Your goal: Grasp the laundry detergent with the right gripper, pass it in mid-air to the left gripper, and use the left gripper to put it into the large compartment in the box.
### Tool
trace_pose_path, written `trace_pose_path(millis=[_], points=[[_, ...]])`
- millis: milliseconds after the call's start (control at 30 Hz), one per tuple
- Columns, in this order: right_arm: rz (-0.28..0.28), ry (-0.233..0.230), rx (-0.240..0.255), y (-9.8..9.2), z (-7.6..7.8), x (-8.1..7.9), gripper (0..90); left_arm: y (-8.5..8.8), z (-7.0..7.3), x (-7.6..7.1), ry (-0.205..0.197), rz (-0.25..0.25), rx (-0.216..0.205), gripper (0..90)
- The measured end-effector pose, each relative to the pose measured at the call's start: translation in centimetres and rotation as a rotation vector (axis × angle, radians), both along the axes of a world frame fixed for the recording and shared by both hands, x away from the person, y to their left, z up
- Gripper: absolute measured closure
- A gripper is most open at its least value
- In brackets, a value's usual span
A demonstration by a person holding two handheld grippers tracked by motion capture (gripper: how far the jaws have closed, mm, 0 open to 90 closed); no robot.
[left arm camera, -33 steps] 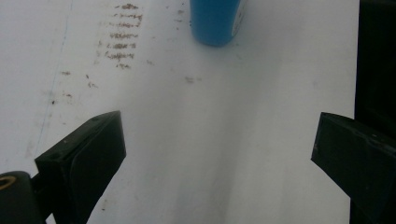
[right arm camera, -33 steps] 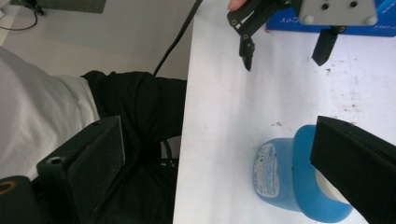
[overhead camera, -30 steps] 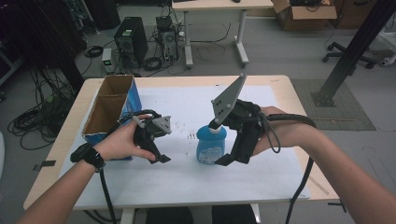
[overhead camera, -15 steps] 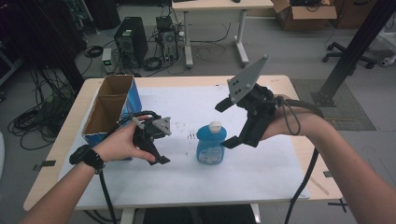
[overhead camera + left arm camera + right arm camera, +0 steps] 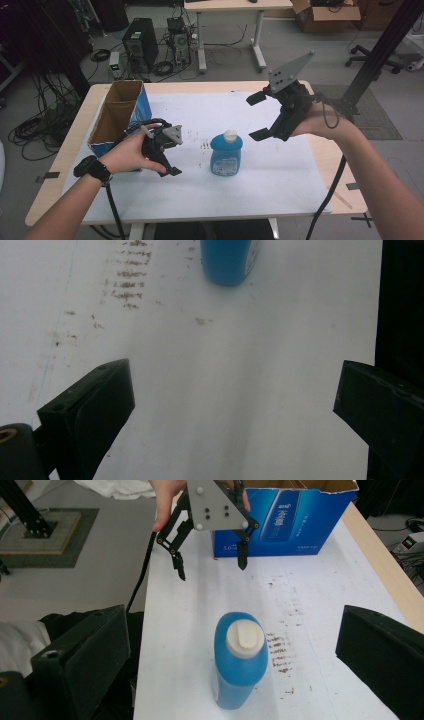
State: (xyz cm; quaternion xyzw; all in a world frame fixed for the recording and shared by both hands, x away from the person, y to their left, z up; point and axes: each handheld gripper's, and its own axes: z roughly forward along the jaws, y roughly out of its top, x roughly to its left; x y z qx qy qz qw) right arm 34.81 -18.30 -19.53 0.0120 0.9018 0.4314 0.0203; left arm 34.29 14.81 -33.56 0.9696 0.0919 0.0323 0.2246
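Observation:
A blue bottle [image 5: 226, 154] with a white cap stands upright on the white sheet at the table's middle. My right gripper [image 5: 258, 116] hangs open above and to the right of it, apart from it, with its grey plate on top. In the right gripper view the bottle [image 5: 240, 665] stands below, between my two wide jaws. My left gripper [image 5: 167, 155] rests low on the sheet to the bottle's left, open and holding nothing. The left gripper view has the bottle's base [image 5: 227, 260] ahead of the spread jaws.
An open blue cardboard box [image 5: 117, 117] stands at the table's left edge, just behind my left hand. Brown smudges [image 5: 205, 145] mark the sheet beside the bottle. A wooden table rim [image 5: 320, 150] shows at the right. Computers and cables sit on the floor beyond.
My right gripper was around the bottle, then drew away up and to the right with its jaws open. The bottle stays standing. My left gripper has not moved.

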Motion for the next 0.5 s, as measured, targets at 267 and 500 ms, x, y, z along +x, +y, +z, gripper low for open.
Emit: trace_pose_path(millis=[267,500], points=[[-0.025,0.021,0.041,-1.8,-1.9,0.9,0.2,-0.1,-0.1,0.0,0.001,0.001,0.003,3.2],[-0.034,0.022,0.071,-2.7,-3.4,1.2,0.2,-0.1,-0.1,-0.1,0.000,0.002,0.005,3.2]])
